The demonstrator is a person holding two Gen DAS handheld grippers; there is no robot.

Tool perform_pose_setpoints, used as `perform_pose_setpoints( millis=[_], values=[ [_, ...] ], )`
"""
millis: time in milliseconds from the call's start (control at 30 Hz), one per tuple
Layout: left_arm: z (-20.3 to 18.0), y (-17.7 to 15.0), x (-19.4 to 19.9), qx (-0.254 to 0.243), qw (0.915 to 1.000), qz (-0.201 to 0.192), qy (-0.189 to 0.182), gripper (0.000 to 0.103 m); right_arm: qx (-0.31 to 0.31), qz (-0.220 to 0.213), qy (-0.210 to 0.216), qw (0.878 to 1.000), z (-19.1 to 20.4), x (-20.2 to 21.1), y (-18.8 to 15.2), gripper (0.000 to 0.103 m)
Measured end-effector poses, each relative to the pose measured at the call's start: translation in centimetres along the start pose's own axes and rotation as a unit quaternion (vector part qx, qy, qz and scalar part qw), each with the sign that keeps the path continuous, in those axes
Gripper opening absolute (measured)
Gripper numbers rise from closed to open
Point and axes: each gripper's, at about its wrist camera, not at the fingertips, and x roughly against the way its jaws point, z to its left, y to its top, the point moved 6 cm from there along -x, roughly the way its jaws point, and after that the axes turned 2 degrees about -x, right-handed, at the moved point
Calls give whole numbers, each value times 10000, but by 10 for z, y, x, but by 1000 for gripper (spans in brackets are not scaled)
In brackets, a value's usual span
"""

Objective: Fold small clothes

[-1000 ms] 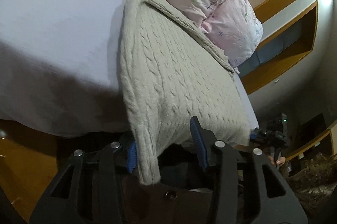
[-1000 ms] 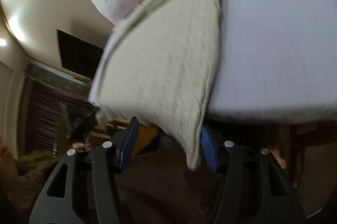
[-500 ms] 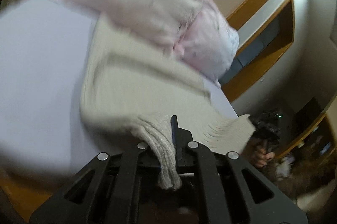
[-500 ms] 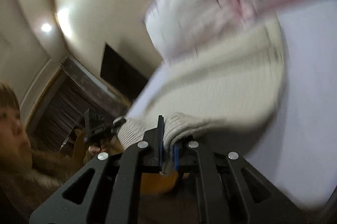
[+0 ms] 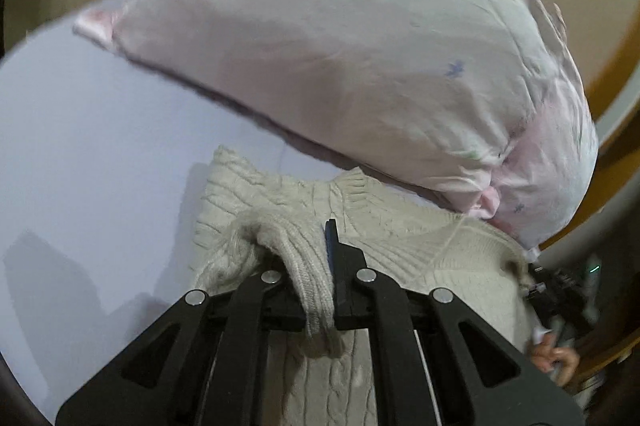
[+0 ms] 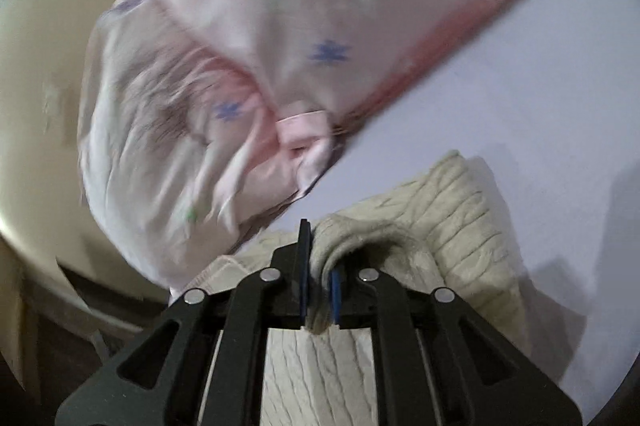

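Note:
A cream cable-knit sweater lies on the pale lilac bed sheet, folded over on itself close to the pillow. My left gripper is shut on the sweater's ribbed hem corner, which bunches between the blue pads. My right gripper is shut on the other hem corner of the sweater. Both hold their corners low over the sweater's far end. The right gripper also shows at the right edge of the left wrist view.
A large pink pillow with small flower prints lies just beyond the sweater, and it fills the right wrist view's top. A wooden headboard runs behind it. The sheet stretches to the right.
Both grippers shut on the sweater's hem corners at the bed's near edge, then carried them forward over the sweater toward the pillow, folding the garment in half.

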Motion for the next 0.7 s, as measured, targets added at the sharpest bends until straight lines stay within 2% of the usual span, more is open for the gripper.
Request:
perform_pose_setpoints(
  millis=[33, 67, 100, 133, 167, 200, 233, 267, 300, 433, 467, 600, 633, 667, 700],
  values=[
    [4, 0, 0, 102, 9999, 37, -118, 7, -189, 5, 150, 9997, -4, 0, 1, 32],
    [8, -1, 5, 276, 9991, 89, -324, 12, -338, -70, 378, 9987, -7, 1, 5, 56],
    [10, -2, 11, 379, 9980, 121, -501, 23, -339, -290, 552, 9975, -8, 7, 10, 68],
    [11, -1, 19, 423, 9972, 77, -607, 33, -280, -497, 561, 9968, -7, 16, 11, 90],
    [11, 0, 34, 401, 9971, -122, -633, 61, -166, -890, 444, 9949, -7, 33, 16, 101],
    [11, 0, 50, 329, 9970, -360, -600, 87, -107, -1060, 448, 9933, -6, 42, 19, 101],
    [9, 1, 60, 264, 9969, -536, -520, 92, -15, -1211, 532, 9912, -4, 47, 23, 101],
    [12, -3, 75, 157, 9965, -729, -380, 93, 101, -1297, 608, 9896, -2, 54, 24, 101],
    [11, -6, 78, 115, 9970, -704, -314, 93, 169, -1351, 624, 9887, -1, 57, 24, 101],
    [23, -29, 66, 116, 9998, -80, 108, 92, 185, -1106, 732, 9910, 1, 53, 24, 101],
    [27, -38, 60, 138, 9997, 107, 158, 89, 175, -1007, 736, 9920, 1, 48, 23, 101],
    [33, -54, 50, 307, 9988, 382, 51, 70, 191, -851, 730, 9935, 3, 41, 19, 101],
    [32, -55, 51, 306, 9990, 318, 66, 62, 184, -839, 752, 9935, 3, 41, 19, 101],
    [32, -59, 47, 411, 9982, 438, -27, 55, 170, -810, 791, 9934, 3, 42, 18, 101],
    [33, -60, 48, 528, 9980, 348, -38, 43, 156, -779, 823, 9934, 2, 42, 17, 101]
  ],
)
